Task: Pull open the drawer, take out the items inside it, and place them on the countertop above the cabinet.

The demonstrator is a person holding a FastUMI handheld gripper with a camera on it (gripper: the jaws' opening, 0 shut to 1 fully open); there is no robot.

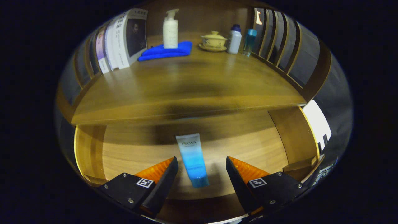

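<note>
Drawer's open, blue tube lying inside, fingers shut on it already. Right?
Not quite. The gripper view shows the drawer open and the blue tube lying on its floor, but the gripper is open: the fingers stand apart on either side of the tube, not pressing on it.

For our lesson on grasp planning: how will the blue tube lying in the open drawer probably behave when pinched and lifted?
The blue tube lies flat between the open jaws of the gripper, so it seems unlikely to roll. Its body looks soft, so it may dent when squeezed. Its glossy skin could slip. It is probably light.
</note>
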